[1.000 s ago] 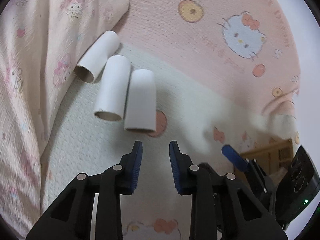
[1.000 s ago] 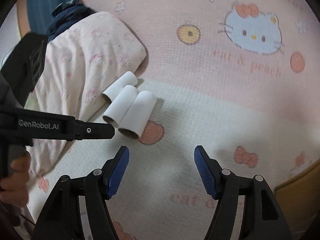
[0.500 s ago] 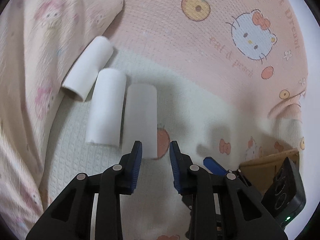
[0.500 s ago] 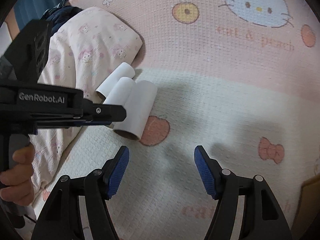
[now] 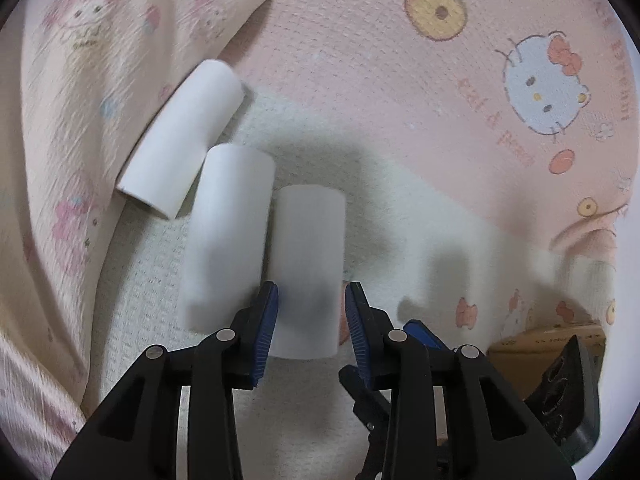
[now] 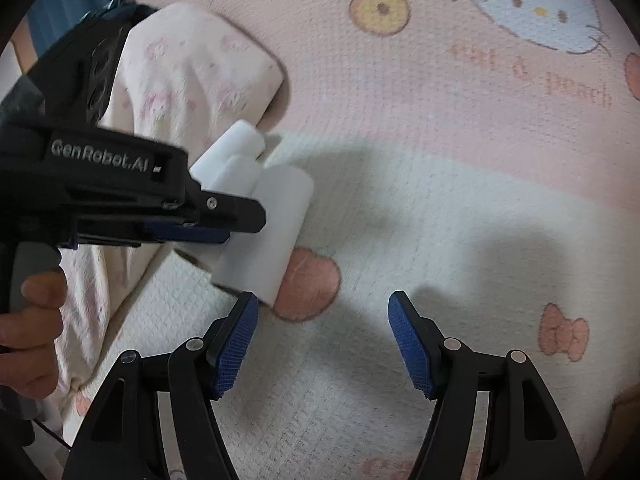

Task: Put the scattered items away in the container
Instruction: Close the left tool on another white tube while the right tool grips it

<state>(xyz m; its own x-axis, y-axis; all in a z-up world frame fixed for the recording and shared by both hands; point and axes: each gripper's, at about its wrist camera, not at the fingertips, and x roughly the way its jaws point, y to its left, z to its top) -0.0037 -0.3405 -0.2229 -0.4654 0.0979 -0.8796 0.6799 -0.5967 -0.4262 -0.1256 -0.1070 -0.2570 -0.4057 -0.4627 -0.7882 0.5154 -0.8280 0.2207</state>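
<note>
Three white cardboard tubes lie side by side on the pink and cream bedspread: a far one (image 5: 184,140), a middle one (image 5: 228,232) and a right one (image 5: 308,248). My left gripper (image 5: 312,308) straddles the near end of the right tube. Its jaws are opening, and the tube sits between the blue pads with no firm press visible. From the right wrist view the left gripper (image 6: 224,232) covers part of the tubes (image 6: 276,216). My right gripper (image 6: 324,332) stands wide open just short of the tubes, with nothing between its fingers.
A folded pink patterned quilt (image 5: 80,80) borders the tubes on the left. A brown cardboard box (image 5: 540,344) shows at the lower right, behind the right gripper's blue tip (image 5: 416,328). A hand (image 6: 28,320) holds the left gripper's handle.
My left gripper has come forward and down over the right tube, and its jaws have widened around it. The right gripper has also closed in on the tubes, staying wide open.
</note>
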